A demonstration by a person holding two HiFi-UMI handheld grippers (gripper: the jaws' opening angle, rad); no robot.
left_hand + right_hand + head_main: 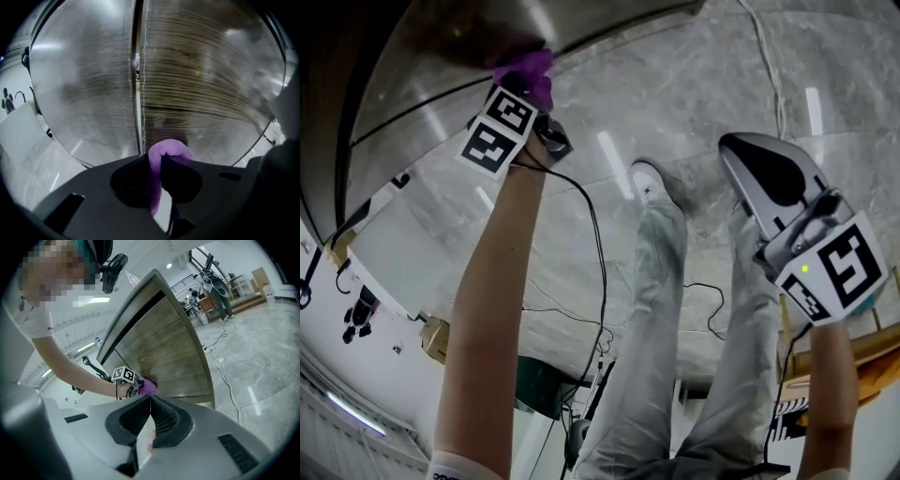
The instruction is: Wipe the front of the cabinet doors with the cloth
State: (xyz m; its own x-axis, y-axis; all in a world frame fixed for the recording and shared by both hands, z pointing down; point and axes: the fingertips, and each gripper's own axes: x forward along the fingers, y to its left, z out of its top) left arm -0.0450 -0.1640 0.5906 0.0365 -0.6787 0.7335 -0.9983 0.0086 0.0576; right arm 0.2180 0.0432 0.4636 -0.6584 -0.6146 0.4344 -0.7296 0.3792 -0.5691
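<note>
Purple fuzzy cloth (pixel 169 149) is sitting folded in the left claw (pixel 161 161), with the jaws clamped on it. It is bulging past the tip and pressing on the wood-grain cabinet door (pixel 206 84), low down, just right of the dark vertical seam (pixel 137 93) between doors. Right claw (pixel 150 398) is hanging well apart from the cabinet, ribbed black pads (pixel 164 418) closed together on nothing. Glossy grey marble floor (pixel 694 84) is reflecting lights. White cable (pixel 766 56) is lying across it. Thin black cable (pixel 598 253) is dropping from beside the left marker cube (pixel 499 129). Person's legs (pixel 656 319) in pale trousers and white shoe (pixel 652 183) are showing between the claws.
</note>
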